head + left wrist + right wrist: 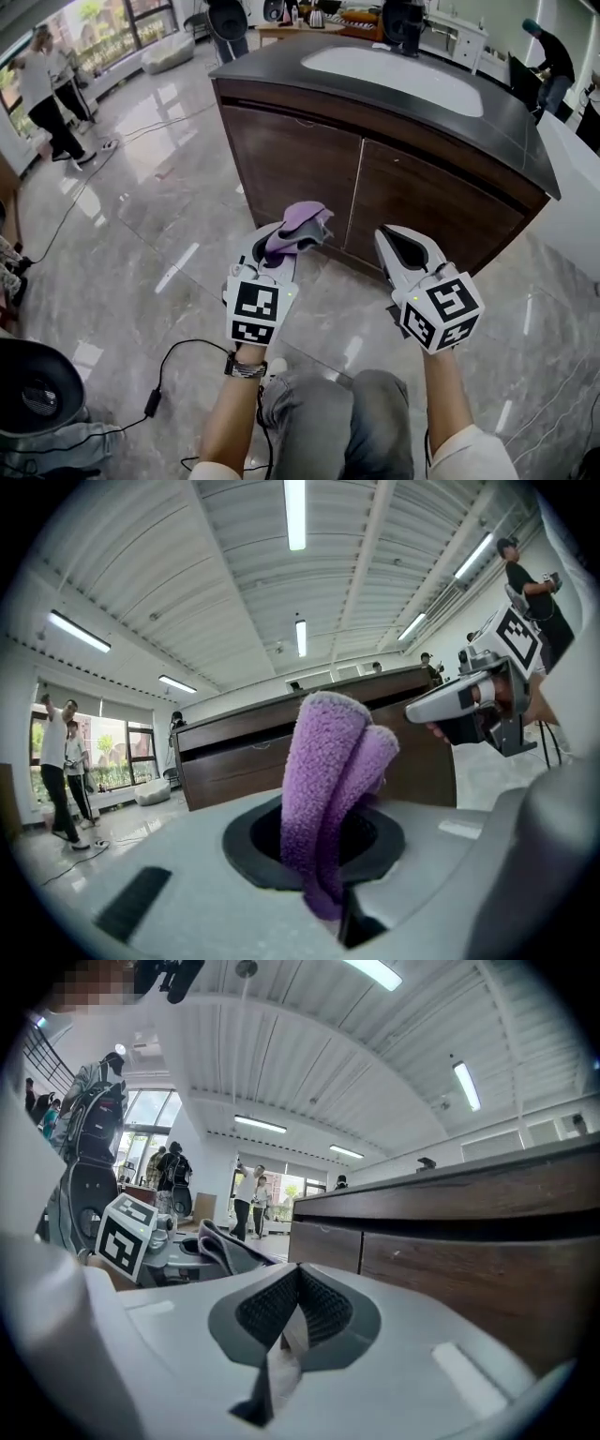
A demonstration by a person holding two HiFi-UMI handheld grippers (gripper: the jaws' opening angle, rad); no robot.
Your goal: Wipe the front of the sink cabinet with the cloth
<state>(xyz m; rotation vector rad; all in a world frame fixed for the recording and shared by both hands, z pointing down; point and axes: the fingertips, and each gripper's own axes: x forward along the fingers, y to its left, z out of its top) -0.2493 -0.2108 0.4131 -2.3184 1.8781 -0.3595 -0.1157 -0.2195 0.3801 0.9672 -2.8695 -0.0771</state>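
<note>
Head view: both grippers are held side by side over the floor [141, 216], on the near side of the sink cabinet [309, 169], and point at its front
Left gripper [281, 246]: fingers clamped on the cloth [302, 228], which fills the gap between them
Cloth: purple and folded double; its free end sticks out beyond the fingertips toward the far side, its long axis running along the fingers
Right gripper [398, 242]: fingers closed on each other with nothing between them
Cabinet front: two dark wood doors under a black table top with a pale sink [394, 67] set into it
Governing relation: the front lies straight ahead of the left fingers, on their far side; the cloth's free end leads, and it appears apart from the wood, not yet touching
Nearer gripper: the left one faces the left door [286, 173], close to the seam between the doors; the right one faces the right door [436, 216]
Step judged: approach, with wiping not yet begun
Next move calls for: pushing the left gripper farther until the cloth, not the fingertips, meets the door
Likely fault: hard fingertips scraping the wood if the cloth folds back
</note>
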